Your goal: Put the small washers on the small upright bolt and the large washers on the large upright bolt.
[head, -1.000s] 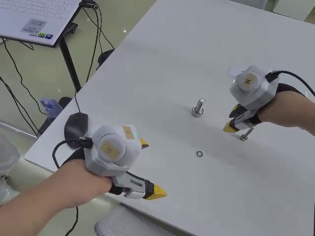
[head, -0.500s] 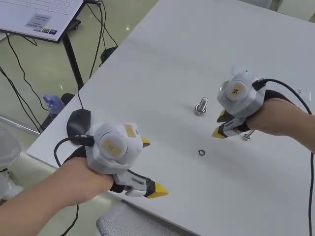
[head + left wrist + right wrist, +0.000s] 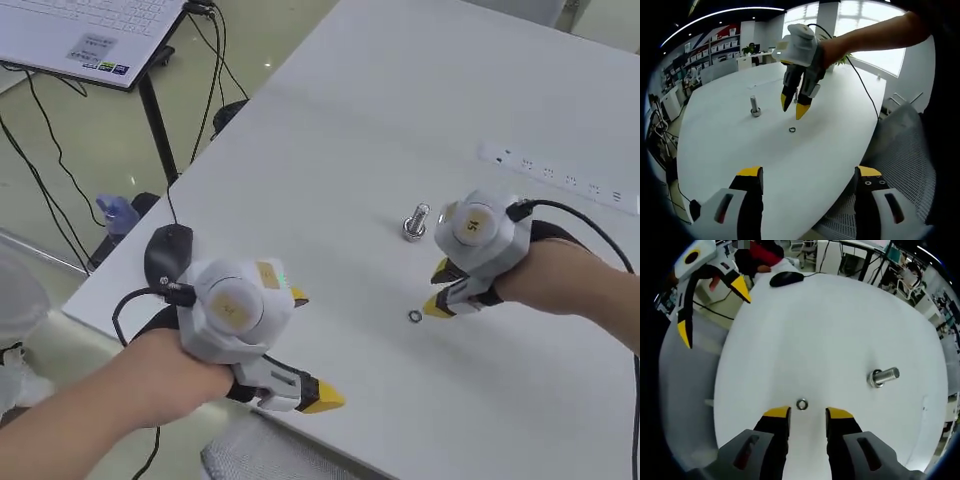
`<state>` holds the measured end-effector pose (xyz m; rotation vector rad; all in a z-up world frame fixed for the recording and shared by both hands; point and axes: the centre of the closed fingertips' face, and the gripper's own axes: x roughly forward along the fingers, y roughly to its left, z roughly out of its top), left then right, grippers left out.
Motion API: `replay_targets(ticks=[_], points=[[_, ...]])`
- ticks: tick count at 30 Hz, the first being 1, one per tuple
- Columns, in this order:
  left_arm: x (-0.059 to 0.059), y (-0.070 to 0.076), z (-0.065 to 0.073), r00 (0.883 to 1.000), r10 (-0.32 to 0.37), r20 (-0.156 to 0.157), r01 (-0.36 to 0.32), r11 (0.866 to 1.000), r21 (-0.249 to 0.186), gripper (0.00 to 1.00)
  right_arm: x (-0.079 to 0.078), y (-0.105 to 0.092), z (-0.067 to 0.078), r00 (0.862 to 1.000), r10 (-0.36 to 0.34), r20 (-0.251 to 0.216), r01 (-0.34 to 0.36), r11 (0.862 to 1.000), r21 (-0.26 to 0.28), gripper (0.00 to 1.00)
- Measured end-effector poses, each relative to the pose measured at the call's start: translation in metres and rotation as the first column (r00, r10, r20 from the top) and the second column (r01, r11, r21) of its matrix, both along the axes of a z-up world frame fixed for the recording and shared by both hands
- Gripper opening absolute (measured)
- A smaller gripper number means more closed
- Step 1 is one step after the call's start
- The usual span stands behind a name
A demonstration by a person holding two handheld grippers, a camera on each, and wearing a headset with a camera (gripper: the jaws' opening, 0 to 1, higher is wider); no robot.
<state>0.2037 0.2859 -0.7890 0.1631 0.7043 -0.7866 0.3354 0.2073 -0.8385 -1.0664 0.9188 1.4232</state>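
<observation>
A small metal washer [image 3: 415, 316] lies flat on the white table [image 3: 330, 150]. In the right gripper view that washer [image 3: 801, 404] sits just ahead of my right gripper [image 3: 808, 413], in line with the gap between its yellow tips. The right gripper [image 3: 436, 290] is open and holds nothing. The large upright bolt [image 3: 416, 222] stands just beyond it, with washers stacked at its base [image 3: 883, 376]. My left gripper [image 3: 315, 350] hovers open and holding nothing over the near table edge. From the left gripper [image 3: 810, 172], the washer [image 3: 792, 130] and bolt [image 3: 754, 106] lie ahead.
A black mouse [image 3: 167, 255] rests near the table's left edge. A laptop [image 3: 80, 35] sits on a stand at the far left. A white power strip [image 3: 560, 175] lies at the back right. A grey chair [image 3: 250, 460] is below the near edge.
My right gripper has moved left and nearer, away from the small bolt and over to the loose washer. The left gripper has stayed in place.
</observation>
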Motion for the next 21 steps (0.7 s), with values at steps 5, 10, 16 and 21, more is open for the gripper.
replay_targets(ticks=[5,10,16,21], points=[[0.001,0.002,0.003,1.0,0.01,0.007,-0.01,1.0,-0.004,0.73,-0.001,0.0,-0.011,1.0,-0.003,-0.013,0.003,1.0,-0.005,0.28],[0.001,0.001,0.002,1.0,0.011,0.006,-0.011,1.0,-0.003,0.73,0.003,0.002,-0.025,1.0,-0.007,-0.018,0.006,1.0,-0.021,0.28],[0.0,0.001,0.001,1.0,0.011,0.001,-0.011,1.0,-0.006,0.72,0.001,0.003,-0.038,1.0,-0.001,-0.02,0.0,0.999,-0.039,0.27],[-0.001,0.003,-0.001,1.0,0.016,-0.005,-0.016,1.0,-0.002,0.71,0.001,0.002,-0.043,1.0,-0.004,-0.016,0.004,0.999,-0.045,0.26]])
